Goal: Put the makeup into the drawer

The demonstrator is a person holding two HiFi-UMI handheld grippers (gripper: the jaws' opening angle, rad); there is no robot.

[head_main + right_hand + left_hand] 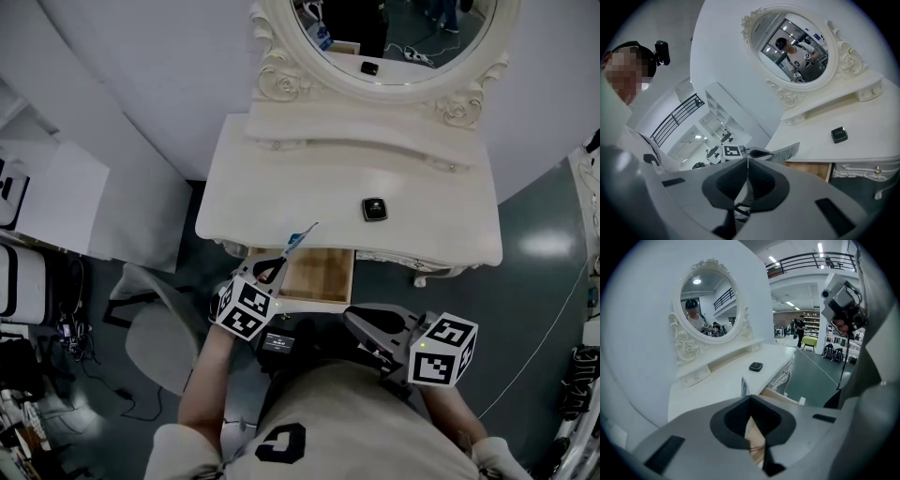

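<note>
Your left tongs (278, 263) are closed on a thin flat makeup packet (300, 237), pinching it by one end so that the rest sticks out past the tips and slants up toward the front edge of the worktop (281, 187). In the left gripper view you see the packet almost edge-on, as a narrow pale strip rising from between the meeting jaws. From the right gripper view its printed face shows, held in the air and touching nothing but the tongs. The packet hangs over the left part of the open drawer (323, 277), which is pulled out from under the worktop toward you with its light wooden bottom in view. The packet is above the drawer, not in it. Further back, the white worktop carries an oval mirror (394, 37) in a carved white frame, standing against the wall. To the right of the packet and well apart from it, a small black compact (374, 209) lies flat on the worktop, behind the drawer's right side. Your right tongs (748, 164) are on the right, close to your body and short of the drawer, pointing toward it. Their jaws are pressed together with nothing between them, and they touch neither the drawer nor the worktop.
</note>
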